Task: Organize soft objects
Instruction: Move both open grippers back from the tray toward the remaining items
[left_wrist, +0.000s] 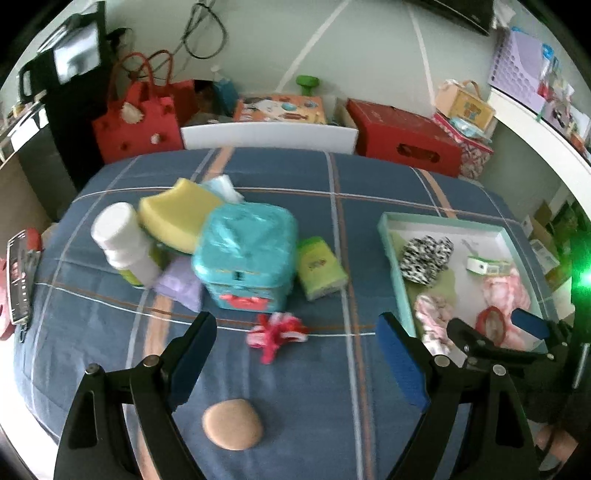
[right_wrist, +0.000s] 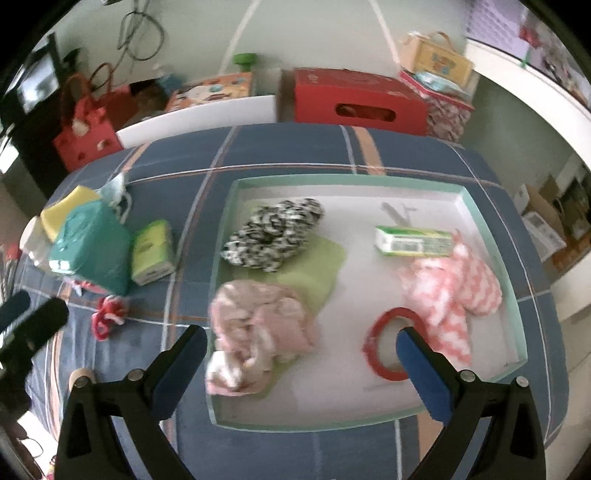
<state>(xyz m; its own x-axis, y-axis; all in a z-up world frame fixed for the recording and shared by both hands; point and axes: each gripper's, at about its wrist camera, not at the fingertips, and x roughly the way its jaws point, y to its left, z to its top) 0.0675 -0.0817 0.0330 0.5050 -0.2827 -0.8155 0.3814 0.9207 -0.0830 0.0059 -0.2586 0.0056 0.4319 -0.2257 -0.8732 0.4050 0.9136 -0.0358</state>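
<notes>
Right, I had both grippers empty, fingers spread wide: right gripper over the tray above the pink cloth, left gripper over the red-white scrunchie on the bed. Next move, I judged: lower, pinch scrunchie, carry to tray.

scrunchies in tray

Both views: dim, flat indoor light, soft shadows. Motion blur throughout, esp. tray contents. Heavy fisheye bending, black vignette at corners. Green lens flare at right edge, left-wrist view.
</notes>
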